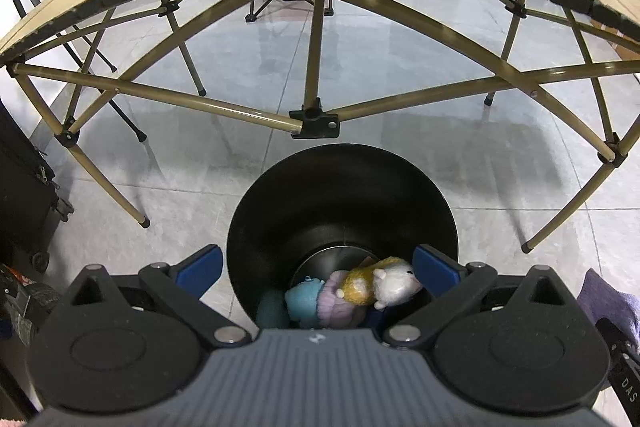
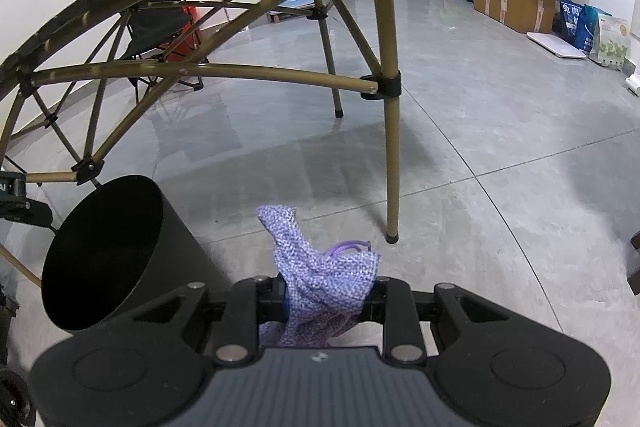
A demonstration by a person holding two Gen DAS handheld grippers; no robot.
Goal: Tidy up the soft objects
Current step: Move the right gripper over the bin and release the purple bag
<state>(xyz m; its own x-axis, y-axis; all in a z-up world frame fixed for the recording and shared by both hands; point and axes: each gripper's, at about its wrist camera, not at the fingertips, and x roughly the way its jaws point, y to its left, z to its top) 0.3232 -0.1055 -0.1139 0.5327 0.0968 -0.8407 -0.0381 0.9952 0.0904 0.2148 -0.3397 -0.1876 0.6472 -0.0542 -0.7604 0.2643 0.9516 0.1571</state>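
The right gripper [image 2: 326, 297] is pinching a purple knit pouch [image 2: 320, 267] tight beside the black bin [image 2: 160, 227], whose floor is holding plush toys [image 1: 360, 287], while the left gripper [image 1: 318, 267] is hanging wide and empty over its rim, so dropping comes next, probably needing a shift across the mouth

You can't see the bin's [image 1: 280, 227] floor under the plush toys [image 1: 356, 287]; inside that bin, the gripper body hides the teal toy's [image 1: 272, 309] lower half.
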